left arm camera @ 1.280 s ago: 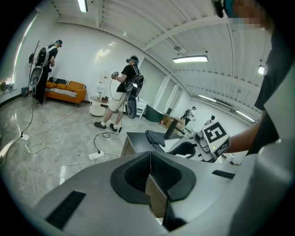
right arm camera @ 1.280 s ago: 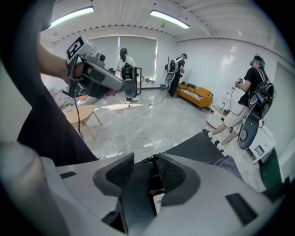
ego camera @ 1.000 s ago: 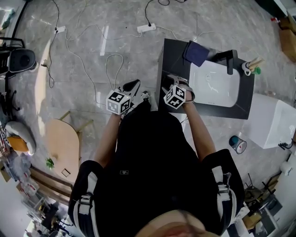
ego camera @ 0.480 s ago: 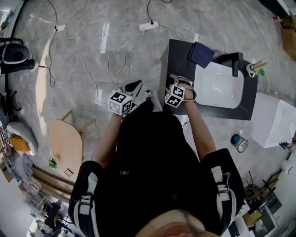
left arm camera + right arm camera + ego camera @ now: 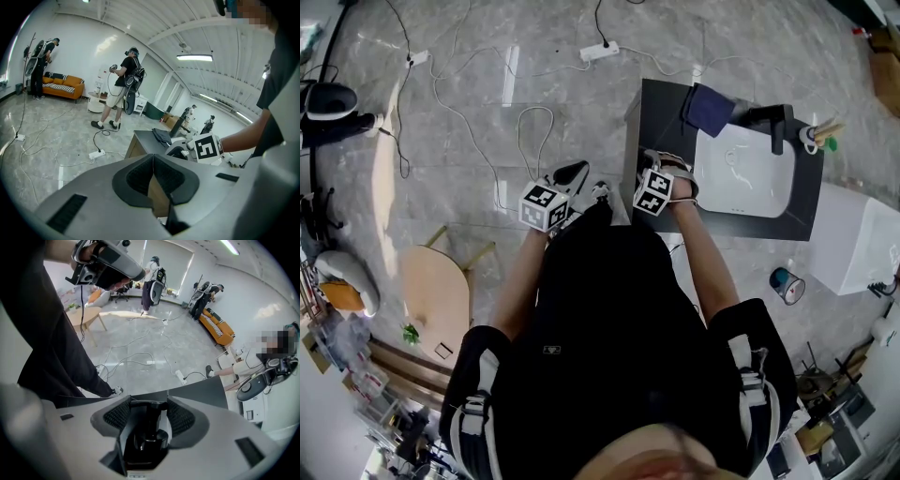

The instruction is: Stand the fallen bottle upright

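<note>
A black pump bottle (image 5: 150, 437) lies on the dark counter (image 5: 656, 103), seen between the jaws in the right gripper view. My right gripper (image 5: 149, 416) points steeply down over it, near the counter's left edge (image 5: 661, 164). Its jaws are closing, with the pump head between the ribbed pads (image 5: 117, 416), close to both but not clearly squeezed. My left gripper (image 5: 570, 174) hangs over the floor left of the counter. Its pads meet with nothing between them (image 5: 153, 180).
A white sink (image 5: 741, 173) with a black faucet (image 5: 773, 122), a blue cloth (image 5: 708, 108) and a cup of brushes (image 5: 814, 136) share the counter. Cables and a power strip (image 5: 598, 52) lie on the floor. A wooden table (image 5: 431, 291) stands at the left. Other people stand across the room.
The right gripper has dipped a little toward the counter and tilted slightly. The left gripper has kept its place.
</note>
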